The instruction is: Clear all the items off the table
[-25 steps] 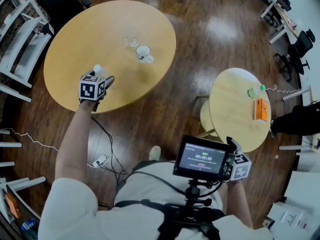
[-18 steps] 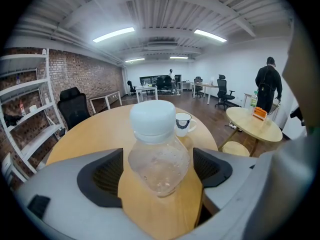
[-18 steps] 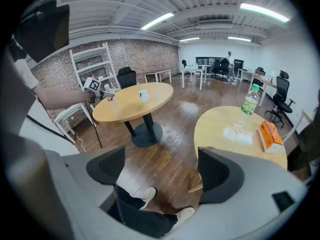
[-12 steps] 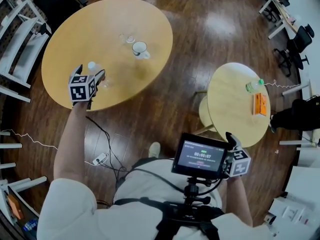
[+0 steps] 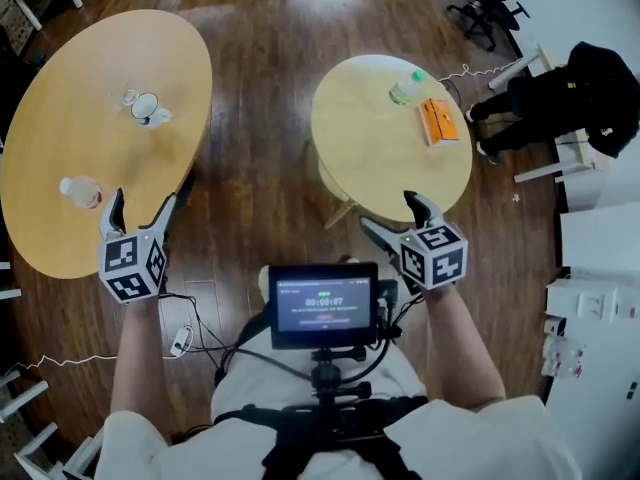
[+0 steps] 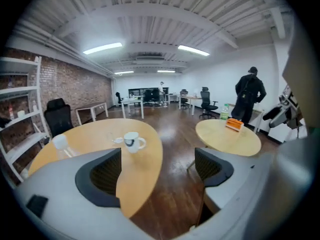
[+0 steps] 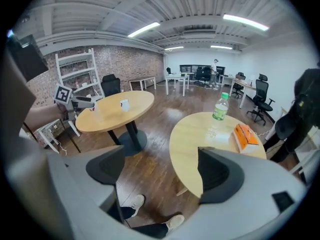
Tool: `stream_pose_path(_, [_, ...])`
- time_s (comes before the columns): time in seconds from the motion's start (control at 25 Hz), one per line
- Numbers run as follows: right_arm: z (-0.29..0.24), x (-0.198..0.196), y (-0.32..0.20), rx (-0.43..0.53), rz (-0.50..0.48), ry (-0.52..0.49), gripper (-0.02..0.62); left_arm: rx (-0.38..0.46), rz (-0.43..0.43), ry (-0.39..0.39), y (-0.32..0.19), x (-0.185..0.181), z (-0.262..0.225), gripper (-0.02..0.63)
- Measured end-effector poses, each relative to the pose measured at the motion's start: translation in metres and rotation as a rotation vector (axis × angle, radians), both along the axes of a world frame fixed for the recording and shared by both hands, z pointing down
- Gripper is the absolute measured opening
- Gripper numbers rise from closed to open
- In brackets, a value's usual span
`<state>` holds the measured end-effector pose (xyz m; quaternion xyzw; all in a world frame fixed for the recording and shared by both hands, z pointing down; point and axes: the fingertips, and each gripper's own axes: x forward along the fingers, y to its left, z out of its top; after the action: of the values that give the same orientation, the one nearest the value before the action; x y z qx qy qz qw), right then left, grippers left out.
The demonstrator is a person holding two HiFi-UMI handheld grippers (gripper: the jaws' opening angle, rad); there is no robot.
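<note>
Both grippers are released and empty: the right gripper, and the left gripper, whose jaws have just been opening with nothing between them. The left one is beside the large round wooden surface, which carries a small clear plastic bottle and a white ceramic mug. The bottle is likely light, slippery and crushable, so grip it mid-body. The mug is rigid and breakable, so pinch its wall.

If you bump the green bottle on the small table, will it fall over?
Probably. The bottle stands upright, tall and narrow, so a push near its top would likely tip it. It looks like thin plastic, so it is probably light and hard to break. Once down, its round body could roll off the table.
</note>
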<state>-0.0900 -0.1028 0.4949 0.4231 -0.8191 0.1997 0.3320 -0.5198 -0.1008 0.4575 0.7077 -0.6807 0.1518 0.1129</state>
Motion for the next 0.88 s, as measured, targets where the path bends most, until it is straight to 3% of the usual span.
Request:
stream_pose_path(0.16, [0.002,0.031,0.02,-0.009,0.036,0.001,0.471,-0.056,0.133,0.061,-0.001,0.082,0.021,0.462])
stream_pose_path(0.4, [0.0,0.106,0.035,0.018,0.07,-0.031,0.471,-0.066,0.233,0.094,0.012,0.205,0.021,0.462])
stream_pose_path(0.72, [0.005,0.249,0.052,0.052,0.076,-0.062,0.47,-0.096,0.25,0.139,0.038,0.381,0.02,0.463])
stream_pose_path(0.88, [0.008,0.306,0.063,0.056,0.071,-0.067,0.47,-0.107,0.228,0.152,0.061,0.445,0.021,0.463])
